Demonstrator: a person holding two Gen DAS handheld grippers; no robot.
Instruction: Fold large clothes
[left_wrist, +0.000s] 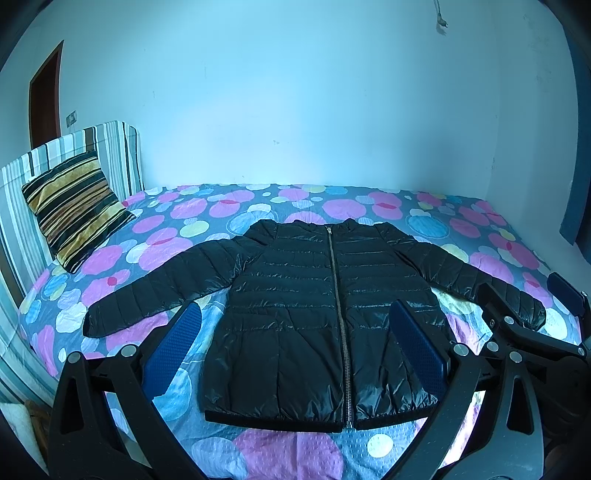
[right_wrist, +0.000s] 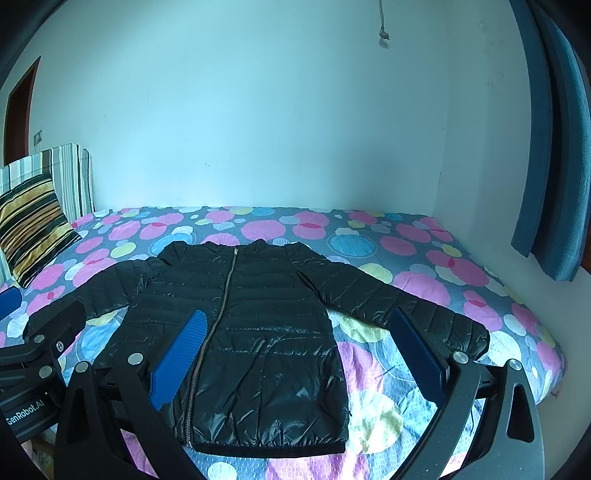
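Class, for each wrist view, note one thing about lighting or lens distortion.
Left wrist view: a blue cast tints the wall, and the bed bows with fisheye curve. Right wrist view: the same cast, dark rounded corners, and glare glinting off the shiny black jacket.

We've got two matching grippers: left (left_wrist: 293, 345) & right (right_wrist: 299, 345), black plastic frames w/ triangular cutouts, silver round screws at the pivots, blue dimpled fingers (right_wrist: 177, 360). White "GenRobot.AI" lettering on the left one's side.
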